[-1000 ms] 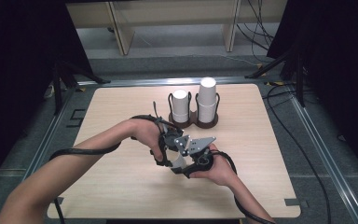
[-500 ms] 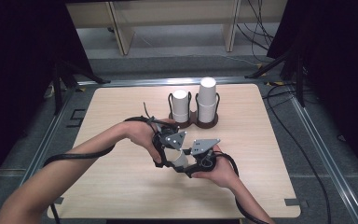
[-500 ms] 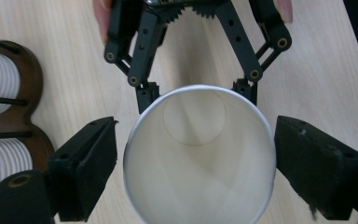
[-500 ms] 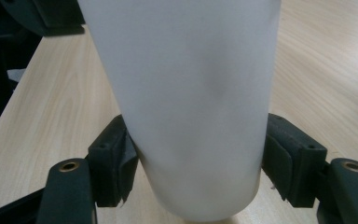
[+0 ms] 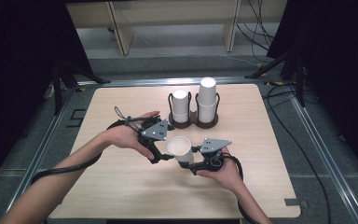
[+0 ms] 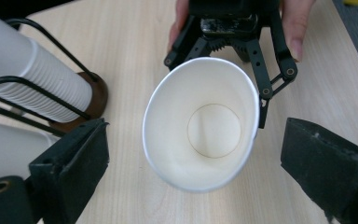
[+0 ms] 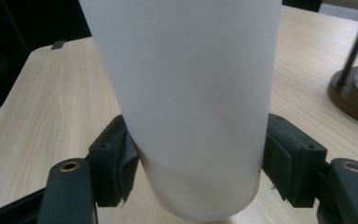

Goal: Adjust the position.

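From the high view, a white paper cup [image 5: 180, 148] lies tilted between the two tools over the pale wood-grain tabletop [image 5: 121, 186]. The right gripper [image 5: 196, 161] clamps it near its base, its mouth turned toward the left gripper [image 5: 164, 151], whose jaws stand just short of the rim. Beyond both jaws, a dark round-based wire holder [image 5: 193, 122] carries two stacks of white cups [image 5: 206, 99], one taller than the other.

In the left gripper view, the black, rough-padded jaws stand spread on either side of the paper cup [image 6: 201, 126] and clear of it; they have just been opening, with nothing pressed between them. The cup's mouth faces straight down the jaws, an oval rim with the flat round bottom visible inside. Behind it, the right gripper [image 6: 233, 56] closes its thin black linkage on the cup. To the left of the jaws lie the ribbed stacked cups [image 6: 32, 88] in their wire frame.

In the right gripper view, the smooth, matte, tapering wall of the paper cup [image 7: 191, 102] rises between the jaws, and both black pads [image 7: 114, 161] press on its narrow lower end.
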### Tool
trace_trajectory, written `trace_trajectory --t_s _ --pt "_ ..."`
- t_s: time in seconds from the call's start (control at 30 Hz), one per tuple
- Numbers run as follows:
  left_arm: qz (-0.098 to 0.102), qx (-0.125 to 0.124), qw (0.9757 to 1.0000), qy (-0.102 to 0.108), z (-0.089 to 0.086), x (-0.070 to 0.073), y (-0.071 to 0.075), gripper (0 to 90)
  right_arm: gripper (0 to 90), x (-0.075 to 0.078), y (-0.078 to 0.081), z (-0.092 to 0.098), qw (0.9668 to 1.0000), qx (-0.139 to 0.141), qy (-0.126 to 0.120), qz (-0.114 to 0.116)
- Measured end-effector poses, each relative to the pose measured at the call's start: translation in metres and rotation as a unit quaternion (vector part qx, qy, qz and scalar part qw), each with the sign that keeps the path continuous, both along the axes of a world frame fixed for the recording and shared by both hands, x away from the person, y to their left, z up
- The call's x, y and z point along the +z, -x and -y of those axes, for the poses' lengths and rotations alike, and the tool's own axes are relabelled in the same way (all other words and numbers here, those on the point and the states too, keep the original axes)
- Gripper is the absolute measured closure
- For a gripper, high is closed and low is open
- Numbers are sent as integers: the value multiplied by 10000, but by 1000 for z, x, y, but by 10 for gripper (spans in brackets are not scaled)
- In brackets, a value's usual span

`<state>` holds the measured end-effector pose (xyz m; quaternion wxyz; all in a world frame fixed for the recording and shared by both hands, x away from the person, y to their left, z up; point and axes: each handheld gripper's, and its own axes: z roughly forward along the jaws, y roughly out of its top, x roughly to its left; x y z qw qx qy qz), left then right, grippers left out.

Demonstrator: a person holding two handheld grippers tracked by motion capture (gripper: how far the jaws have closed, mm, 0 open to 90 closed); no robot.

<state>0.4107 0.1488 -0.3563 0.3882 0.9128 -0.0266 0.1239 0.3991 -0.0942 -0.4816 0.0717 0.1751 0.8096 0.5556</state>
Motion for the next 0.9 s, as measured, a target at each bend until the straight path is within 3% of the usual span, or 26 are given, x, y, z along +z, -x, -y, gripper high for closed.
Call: trace_trajectory --t_s 0.07,0.1,0.2,0.23,0.33,0.37,0.4,0.47,0.53,0.57,0.6,0.63,0.67,0.7,0.73,0.77,0.8,0.87,0.9 --pt "43 190 9994 271 -7 -3 1 70 325 0 2 4 9998 -130 -79 -155" --pt "22 372 9983 453 -11 -5 2 70 325 0 0 6 9998 -115 -141 -28" --pt "-37 747 9934 868 -21 -12 4 72 325 0 3 11 9989 -347 -294 -138" --pt "-75 888 9907 1024 -25 -17 5 75 325 -1 1 14 9987 -377 -333 0" --pt "-95 1359 9783 1559 -39 -36 11 73 325 -2 1 23 9973 -608 -415 -36" --pt "-90 1476 9751 1653 -42 -41 12 71 325 -3 3 25 9957 -784 -484 -60" --pt "-66 1605 9711 1765 -46 -46 14 71 325 -3 0 29 9964 -741 -421 29" --pt "-27 1912 9585 2116 -52 -58 18 69 325 -5 1 35 9934 -964 -600 -140" --pt "-43 2374 9392 2480 -60 -70 24 69 324 -5 2 41 9912 -1167 -599 -182" --pt "116 2573 9314 2571 -63 -75 26 69 324 -5 3 45 9892 -1290 -662 -217" --pt "180 2792 9216 2692 -67 -83 29 70 324 -5 3 49 9888 -1334 -659 -147" --pt "254 2948 9127 2818 -70 -89 31 69 323 -5 3 53 9862 -1493 -707 -142" --pt "358 3109 9089 2755 -73 -93 33 70 323 -4 3 57 9850 -1576 -699 -65" --pt "403 3253 9011 2839 -76 -99 36 70 323 -4 4 59 9831 -1661 -754 -171" --pt "424 3360 8969 2844 -79 -102 38 70 323 -2 2 64 9821 -1707 -787 -122" --pt "439 3458 8896 2950 -81 -105 39 70 323 -2 2 66 9812 -1762 -788 -101" --pt "452 3476 8847 3074 -82 -108 40 69 323 0 4 69 9781 -1932 -767 -115" --pt "526 3685 8787 2988 -86 -111 45 70 323 2 5 73 9759 -2048 -747 -58" --pt "581 3685 8792 2963 -87 -112 46 70 323 1 4 75 9741 -2059 -930 61"
